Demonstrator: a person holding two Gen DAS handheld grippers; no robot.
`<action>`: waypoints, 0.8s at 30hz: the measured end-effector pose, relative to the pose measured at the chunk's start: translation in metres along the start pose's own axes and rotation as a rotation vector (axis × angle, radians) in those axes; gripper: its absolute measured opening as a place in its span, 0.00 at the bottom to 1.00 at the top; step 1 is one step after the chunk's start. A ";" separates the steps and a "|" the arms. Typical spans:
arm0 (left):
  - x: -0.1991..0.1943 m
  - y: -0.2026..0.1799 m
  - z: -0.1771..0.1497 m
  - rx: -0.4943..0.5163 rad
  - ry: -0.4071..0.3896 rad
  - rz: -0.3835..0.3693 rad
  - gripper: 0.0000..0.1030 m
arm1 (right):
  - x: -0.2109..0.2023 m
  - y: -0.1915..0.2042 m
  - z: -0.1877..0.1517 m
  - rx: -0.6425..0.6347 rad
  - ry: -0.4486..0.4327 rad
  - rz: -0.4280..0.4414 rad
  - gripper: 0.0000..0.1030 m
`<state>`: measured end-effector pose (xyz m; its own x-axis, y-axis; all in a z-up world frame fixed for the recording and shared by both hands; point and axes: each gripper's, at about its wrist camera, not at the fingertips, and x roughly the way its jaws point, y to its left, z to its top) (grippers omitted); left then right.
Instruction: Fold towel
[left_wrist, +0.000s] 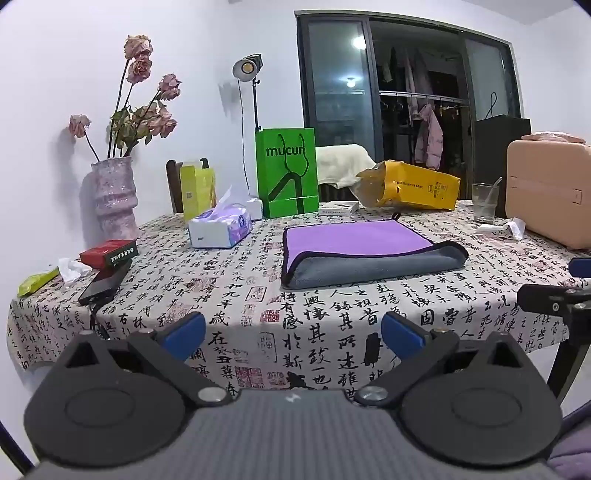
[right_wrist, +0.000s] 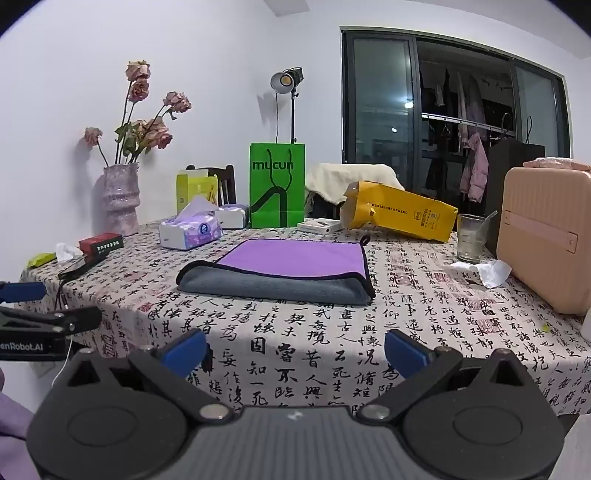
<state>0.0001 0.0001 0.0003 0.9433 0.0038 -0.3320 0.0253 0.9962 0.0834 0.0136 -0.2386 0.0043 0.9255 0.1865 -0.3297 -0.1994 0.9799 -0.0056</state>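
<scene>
- You face a white-walled room with a dark glass door (left_wrist: 402, 92) at about 1 o'clock; clothes hang behind it.
- The bench (left_wrist: 229, 288) in front of you wears a cloth printed with black calligraphy.
- The towel (left_wrist: 362, 254) lies on the bench at 12 o'clock from your left tool, folded over, with the purple side on top and a grey roll of fold along the near edge. From your right tool the towel (right_wrist: 284, 269) sits at about 11 o'clock.
- Your left tool (left_wrist: 293, 332) hangs over the near edge of the bench, well short of the towel. Its blue pads (left_wrist: 184, 332) stand wide apart and have hold of nothing.
- Your right tool (right_wrist: 295, 350) is in the same pose: pads spread wide, nothing between them, apart from the towel.
- Each tool shows at the edge of the other's view.
- Behind the towel at 12 o'clock stands a green paper bag (left_wrist: 286, 171); a yellow bag (left_wrist: 410, 186) lies on its side at 1 o'clock.
- A tissue pack (left_wrist: 219, 227) sits at 11 o'clock, just beside the towel's far left corner.
- A vase (left_wrist: 114, 195) of dried roses stands at 10 o'clock, with a red box (left_wrist: 109, 253) near it.
- A drinking glass (right_wrist: 471, 236) and a pink case (right_wrist: 546, 236) sit at 2 o'clock in the right view.
</scene>
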 end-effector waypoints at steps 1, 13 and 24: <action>0.000 0.000 0.000 0.001 0.001 0.001 1.00 | 0.000 0.000 0.000 0.003 0.002 0.000 1.00; -0.005 -0.013 0.005 0.003 -0.007 -0.013 1.00 | 0.001 0.004 0.001 -0.020 -0.007 -0.010 1.00; -0.002 -0.003 0.001 0.005 -0.018 -0.032 1.00 | 0.003 0.004 0.001 -0.025 -0.009 -0.004 1.00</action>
<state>-0.0015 -0.0031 0.0017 0.9477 -0.0298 -0.3179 0.0574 0.9953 0.0777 0.0163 -0.2336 0.0046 0.9291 0.1832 -0.3213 -0.2035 0.9786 -0.0302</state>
